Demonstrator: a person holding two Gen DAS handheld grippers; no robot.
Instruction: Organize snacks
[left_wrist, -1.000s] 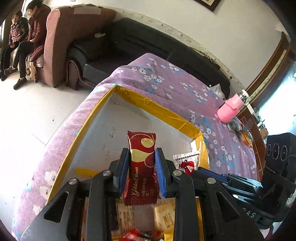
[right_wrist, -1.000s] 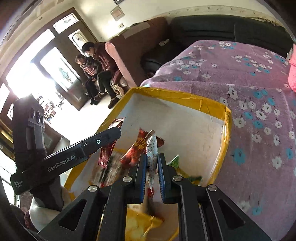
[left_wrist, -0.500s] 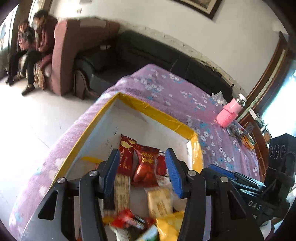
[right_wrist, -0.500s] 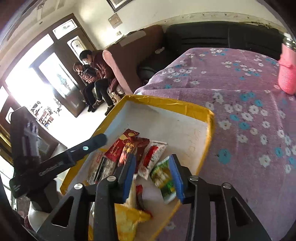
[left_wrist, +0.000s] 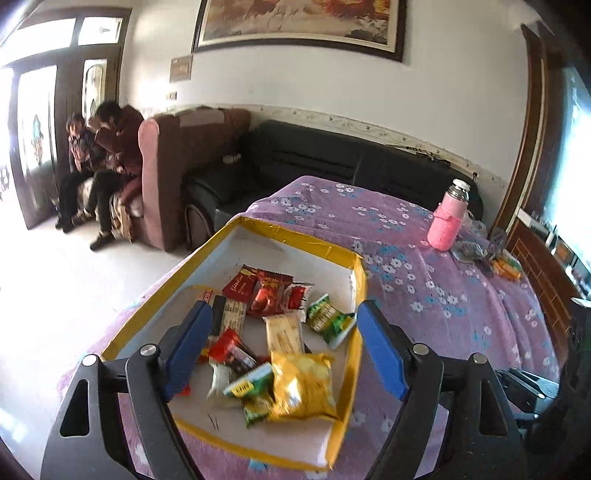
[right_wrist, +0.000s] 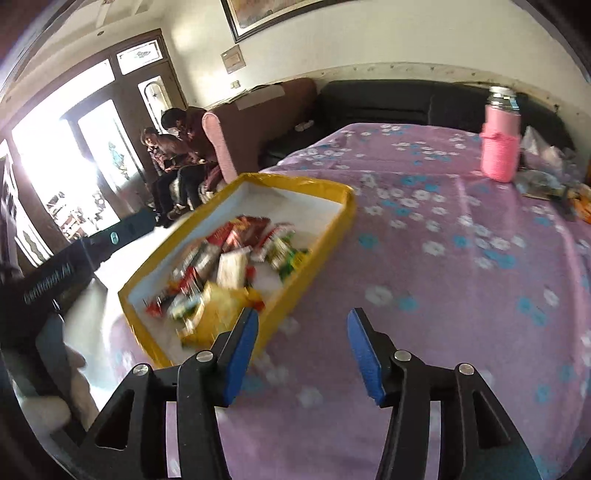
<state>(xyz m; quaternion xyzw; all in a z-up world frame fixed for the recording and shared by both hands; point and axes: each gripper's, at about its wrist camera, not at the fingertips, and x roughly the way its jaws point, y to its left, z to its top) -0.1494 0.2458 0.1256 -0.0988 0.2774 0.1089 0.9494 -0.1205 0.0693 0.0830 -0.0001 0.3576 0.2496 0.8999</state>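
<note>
A white box with yellow-taped rim sits on the purple flowered tablecloth. Several snack packets lie inside it: a dark red Golden Crown bar, red packets, a green packet, a beige cracker pack and a yellow bag. My left gripper is open and empty, raised above the box's near half. My right gripper is open and empty, above the cloth just right of the box's near corner.
A pink-sleeved bottle stands at the table's far right, with small clutter beside it. A black sofa and a brown armchair lie beyond. Two people sit at far left.
Both grippers let go of their packets into the box, opened wide and pulled back and up. The right gripper has shifted right, off the box.
</note>
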